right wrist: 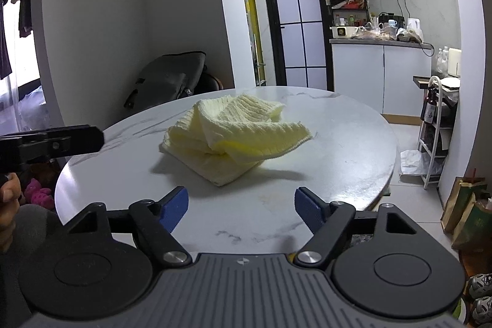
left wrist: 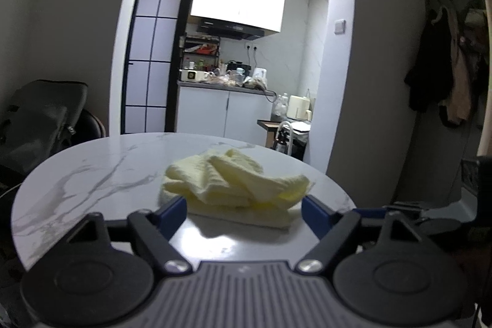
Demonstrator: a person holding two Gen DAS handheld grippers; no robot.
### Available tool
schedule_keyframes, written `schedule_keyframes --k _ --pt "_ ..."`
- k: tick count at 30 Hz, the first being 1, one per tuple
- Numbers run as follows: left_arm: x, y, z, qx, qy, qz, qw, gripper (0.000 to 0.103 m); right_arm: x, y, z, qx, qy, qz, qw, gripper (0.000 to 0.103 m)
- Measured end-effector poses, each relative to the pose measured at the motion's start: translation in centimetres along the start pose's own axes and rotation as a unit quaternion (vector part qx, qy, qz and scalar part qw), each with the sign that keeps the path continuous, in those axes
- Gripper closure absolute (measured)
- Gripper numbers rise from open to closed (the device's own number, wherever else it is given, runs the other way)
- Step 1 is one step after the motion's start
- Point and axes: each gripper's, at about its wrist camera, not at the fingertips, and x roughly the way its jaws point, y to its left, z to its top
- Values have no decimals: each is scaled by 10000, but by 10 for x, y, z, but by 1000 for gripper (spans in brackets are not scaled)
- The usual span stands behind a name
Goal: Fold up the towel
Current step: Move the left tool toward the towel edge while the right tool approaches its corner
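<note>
My work surface is a round table [right wrist: 338, 143] with a glossy white top veined in grey like marble, its rim curving away on both sides. The only thing lying on it is a pale yellow towel [right wrist: 233, 131], ribbed in texture, rumpled into a loose heap of overlapping layers near the middle. One corner of the towel juts out to the right and lifts a little off the top, casting a soft shadow on the bare surface beneath it.

Pale yellow ribbed towel [right wrist: 233, 132], crumpled in a loose heap, lying mid-table on white marble top [right wrist: 338, 143].
</note>
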Motion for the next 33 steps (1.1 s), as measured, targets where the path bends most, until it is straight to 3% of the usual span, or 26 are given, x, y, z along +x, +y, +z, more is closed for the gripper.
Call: schedule_keyframes --k 14,33 --pt "24 -37 -1 246 69 -195 9995 34 -13 -18 7 -166 -64 -63 9998 23" --pt "62 -68 -5 194 251 481 9983 33 -16 -43 8 -183 18 -103 9998 23"
